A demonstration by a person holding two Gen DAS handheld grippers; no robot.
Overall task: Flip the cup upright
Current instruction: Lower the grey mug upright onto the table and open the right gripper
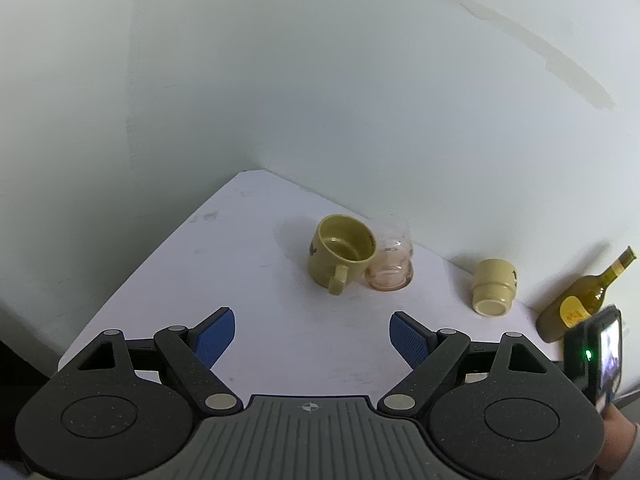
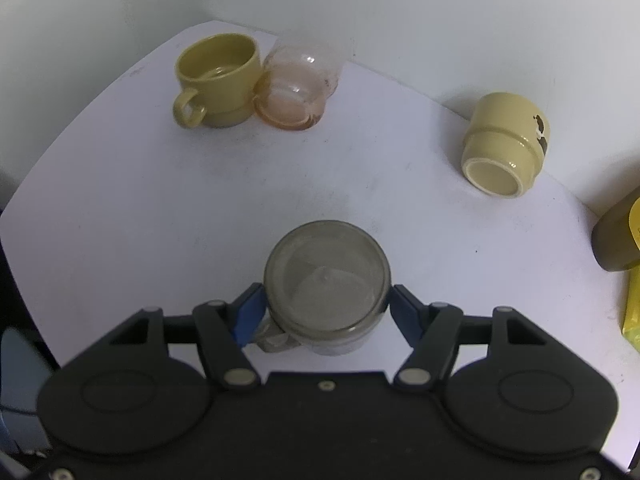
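Observation:
My right gripper point(image 2: 326, 306) is shut on a grey glass mug point(image 2: 326, 276) and holds it with its mouth up, handle toward the lower left, just over the white table point(image 2: 120, 200). A pale yellow cup point(image 2: 504, 148) stands upside down at the right, near the wall; it also shows in the left wrist view point(image 1: 494, 286). An olive mug point(image 2: 218, 78) stands upright at the back, touching a clear pinkish glass point(image 2: 298, 88) that stands upside down. My left gripper point(image 1: 312, 338) is open and empty above the table, short of the olive mug point(image 1: 342, 254).
A green bottle with a yellow label point(image 1: 580, 300) leans at the right by the wall; its base shows in the right wrist view point(image 2: 618, 236). A yellow packet point(image 2: 634, 308) lies at the right edge. Walls close the back and left.

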